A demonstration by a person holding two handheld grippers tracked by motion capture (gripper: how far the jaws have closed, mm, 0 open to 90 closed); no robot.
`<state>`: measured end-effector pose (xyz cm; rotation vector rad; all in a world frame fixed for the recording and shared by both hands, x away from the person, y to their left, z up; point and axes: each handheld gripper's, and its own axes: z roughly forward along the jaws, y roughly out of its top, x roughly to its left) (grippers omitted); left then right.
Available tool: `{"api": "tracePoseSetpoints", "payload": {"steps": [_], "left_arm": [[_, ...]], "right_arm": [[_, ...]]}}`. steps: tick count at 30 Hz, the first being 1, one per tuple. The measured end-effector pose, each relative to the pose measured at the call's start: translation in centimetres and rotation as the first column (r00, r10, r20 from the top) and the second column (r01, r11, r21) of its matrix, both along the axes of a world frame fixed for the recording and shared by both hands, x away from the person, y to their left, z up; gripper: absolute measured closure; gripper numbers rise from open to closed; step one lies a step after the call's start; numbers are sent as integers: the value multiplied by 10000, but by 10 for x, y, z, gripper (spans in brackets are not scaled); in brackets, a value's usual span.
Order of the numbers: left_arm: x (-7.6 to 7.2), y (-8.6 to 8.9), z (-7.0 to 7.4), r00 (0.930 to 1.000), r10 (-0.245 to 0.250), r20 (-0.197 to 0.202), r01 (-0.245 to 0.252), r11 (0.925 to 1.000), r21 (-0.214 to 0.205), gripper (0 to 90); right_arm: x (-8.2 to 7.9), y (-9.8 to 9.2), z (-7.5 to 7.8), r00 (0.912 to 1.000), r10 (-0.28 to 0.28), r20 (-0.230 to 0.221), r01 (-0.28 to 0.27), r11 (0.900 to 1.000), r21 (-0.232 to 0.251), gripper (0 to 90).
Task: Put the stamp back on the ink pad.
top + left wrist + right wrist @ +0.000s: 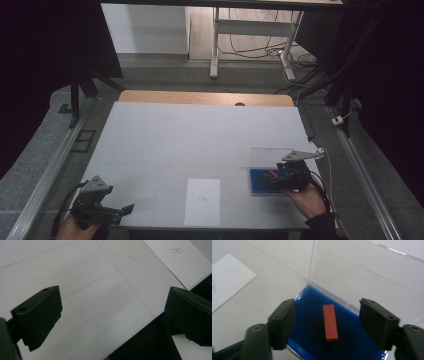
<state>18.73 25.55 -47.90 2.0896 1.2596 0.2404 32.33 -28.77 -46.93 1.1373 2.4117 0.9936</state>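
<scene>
Right gripper (327,322): jaws spread wide and released, one either side of the small red rectangular block (330,322), not touching it.
Red block: lies flat on the dark blue lining of the shallow blue case (312,312), free of both jaws; in the high view the case (257,186) sits at about 4 o'clock on the white table (200,135), under the right gripper (287,178).
Clear lid (362,272): transparent plastic, standing up from the case's far edge, at 12 o'clock from the block.
Left gripper (112,317): jaws wide apart, holding nothing, over bare table at the near edge; in the high view it (122,210) is at about 7 o'clock.
White paper sheet (202,201): lies flat at 6 o'clock, between the two grippers.
Right gripper view adds: gold marking on the block's top face.
Left gripper view adds: small boxed print on the sheet (180,260), thin ruled lines on the table.
</scene>
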Motion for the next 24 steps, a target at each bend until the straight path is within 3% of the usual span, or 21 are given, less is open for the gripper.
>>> {"api": "tracePoseSetpoints", "payload": {"steps": [8, 10, 18, 24], "left_arm": [[0, 0, 0, 10000, 4, -9, -4, 10000, -22, 19], [0, 0, 0, 10000, 6, -9, -6, 10000, -22, 19], [0, 0, 0, 10000, 15, -17, -15, 10000, -24, 19], [0, 1, 0, 10000, 10, -13, -10, 10000, -13, 19]], "right_arm": [[-1, 3, 2, 9996, -235, -177, 246, 9977, 635, 71], [-1, 5, 2, 9992, -322, -220, 335, 9977, 594, 31], [-6, 7, 7, 9995, -252, -183, 269, 9949, 971, 18], [-12, 8, 11, 9999, -113, 53, 108, 9963, 852, 8]]}}
